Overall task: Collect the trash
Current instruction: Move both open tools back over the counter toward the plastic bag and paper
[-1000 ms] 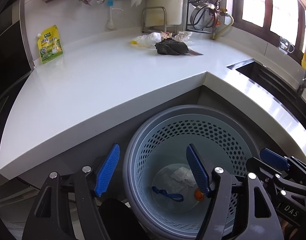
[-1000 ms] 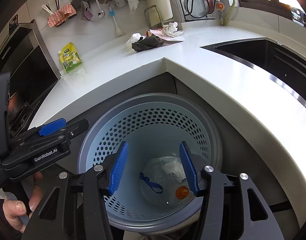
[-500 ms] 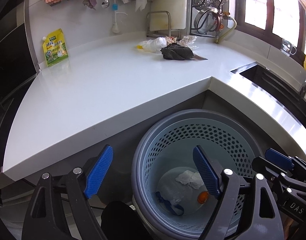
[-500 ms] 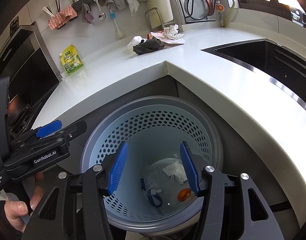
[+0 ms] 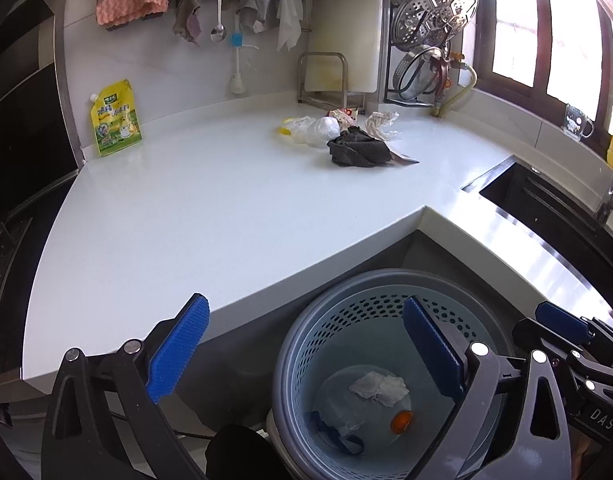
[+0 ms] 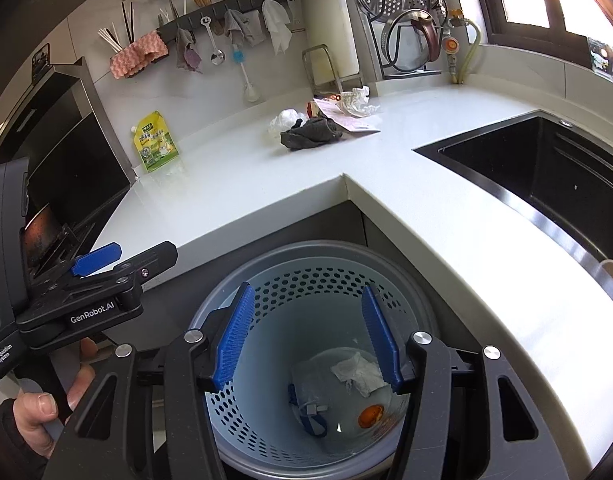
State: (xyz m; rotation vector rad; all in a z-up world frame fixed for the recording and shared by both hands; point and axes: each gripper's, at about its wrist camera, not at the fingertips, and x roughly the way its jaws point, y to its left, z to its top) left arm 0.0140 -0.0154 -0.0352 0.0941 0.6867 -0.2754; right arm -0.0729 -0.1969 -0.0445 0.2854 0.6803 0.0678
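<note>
Hovering over the perforated bin, left tongs with jaws just opened wide and empty, right tongs half open and empty, binned trash below and between both pairs, remaining trash pile on the counter far ahead

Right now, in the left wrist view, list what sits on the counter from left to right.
Yellow pouch → clear plastic bag → dark cloth → crumpled wrapper, all on the white counter.
</note>
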